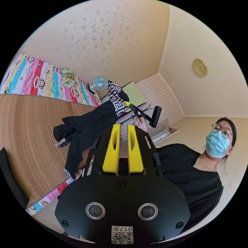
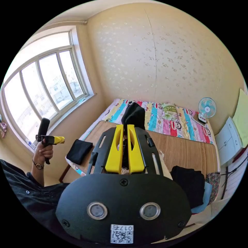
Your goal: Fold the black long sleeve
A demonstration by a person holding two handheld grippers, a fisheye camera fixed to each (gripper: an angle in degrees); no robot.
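The black long sleeve (image 1: 87,126) hangs in the air over the bed, its black-and-white patterned trim (image 1: 115,98) at the top. In the left gripper view, the right gripper (image 1: 128,104) pinches that trim while a hand holds its handle. The right gripper view has my right gripper (image 2: 125,127) shut on the black cloth (image 2: 133,113), which bunches up just past the yellow jaws. My left gripper (image 1: 124,127) points at the garment from below, jaws close together with nothing between them. Off to the left, a raised hand holds the left gripper (image 2: 60,140) away from the cloth.
A woven mat (image 2: 180,149) covers the bed over a colourful striped sheet (image 2: 178,124). A folded black piece (image 2: 78,151) lies at the mat's left corner and a black pile (image 2: 188,183) at the right. A small fan (image 2: 206,107), white cabinet (image 2: 228,142) and window (image 2: 44,93) surround the bed.
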